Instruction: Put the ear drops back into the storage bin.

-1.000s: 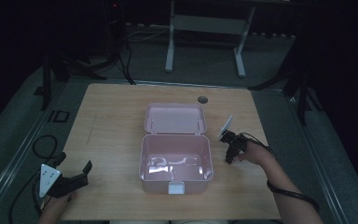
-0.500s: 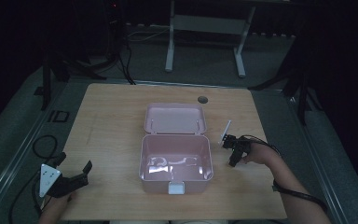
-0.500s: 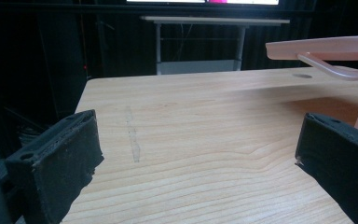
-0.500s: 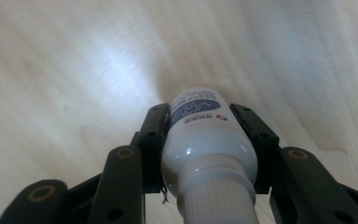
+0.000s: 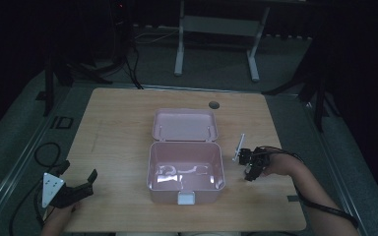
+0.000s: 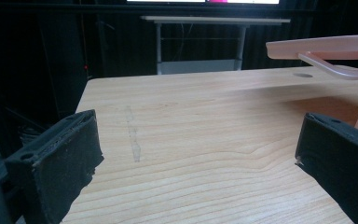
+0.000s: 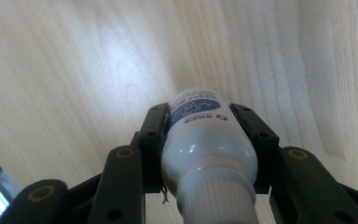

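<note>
The right gripper clamps a white bottle above bare table, just right of the open pink box. The left gripper rests wide open and empty near the front-left edge, well apart from the box.

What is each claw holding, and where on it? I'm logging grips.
Right claw grips a white bottle by its body, below the neck. Left claw holds nothing.
</note>
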`<move>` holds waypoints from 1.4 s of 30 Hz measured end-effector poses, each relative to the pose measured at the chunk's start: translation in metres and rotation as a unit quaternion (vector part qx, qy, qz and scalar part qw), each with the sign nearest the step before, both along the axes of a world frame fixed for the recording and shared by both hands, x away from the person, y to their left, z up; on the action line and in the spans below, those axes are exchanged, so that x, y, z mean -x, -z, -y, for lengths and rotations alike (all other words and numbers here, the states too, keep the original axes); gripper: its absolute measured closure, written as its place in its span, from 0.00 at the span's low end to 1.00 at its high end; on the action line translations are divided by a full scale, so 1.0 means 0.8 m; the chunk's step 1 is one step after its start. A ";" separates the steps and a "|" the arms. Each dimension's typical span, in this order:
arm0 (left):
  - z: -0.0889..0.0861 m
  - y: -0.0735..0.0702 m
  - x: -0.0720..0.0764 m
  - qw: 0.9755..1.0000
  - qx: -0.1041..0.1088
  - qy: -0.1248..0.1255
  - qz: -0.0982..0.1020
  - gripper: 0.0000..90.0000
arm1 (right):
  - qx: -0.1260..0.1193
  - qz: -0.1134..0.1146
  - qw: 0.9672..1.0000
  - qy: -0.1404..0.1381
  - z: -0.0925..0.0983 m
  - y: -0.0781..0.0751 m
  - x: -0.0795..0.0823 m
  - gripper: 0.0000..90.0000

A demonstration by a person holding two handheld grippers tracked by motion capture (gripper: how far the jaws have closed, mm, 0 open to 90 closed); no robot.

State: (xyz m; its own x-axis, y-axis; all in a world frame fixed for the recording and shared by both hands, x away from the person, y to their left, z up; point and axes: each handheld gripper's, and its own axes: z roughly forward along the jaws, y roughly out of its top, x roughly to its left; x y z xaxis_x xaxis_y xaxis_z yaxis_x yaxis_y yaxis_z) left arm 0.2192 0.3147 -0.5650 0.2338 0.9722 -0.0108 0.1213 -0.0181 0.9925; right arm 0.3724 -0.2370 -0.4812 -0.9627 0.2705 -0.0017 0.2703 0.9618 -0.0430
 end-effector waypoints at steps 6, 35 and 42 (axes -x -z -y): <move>0.000 0.000 0.000 1.000 0.000 0.000 0.000 0.00 | 0.002 -0.006 0.998 -0.057 0.003 -0.002 0.015 0.66; 0.000 0.000 0.000 1.000 -0.001 -0.001 0.000 0.00 | 0.021 0.008 0.986 -0.168 -0.022 -0.039 0.052 0.66; 0.000 0.000 0.000 1.000 -0.001 -0.001 0.000 0.00 | 0.021 0.007 0.987 -0.161 -0.026 -0.065 0.057 0.66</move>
State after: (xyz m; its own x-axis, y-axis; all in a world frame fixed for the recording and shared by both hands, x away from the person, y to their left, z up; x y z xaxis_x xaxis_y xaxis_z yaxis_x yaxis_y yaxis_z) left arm 0.2193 0.3145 -0.5649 0.2325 0.9725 -0.0085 0.1220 -0.0205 0.9923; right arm 0.3271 -0.2161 -0.4292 -0.9986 -0.0493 -0.0195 -0.0475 0.9954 -0.0827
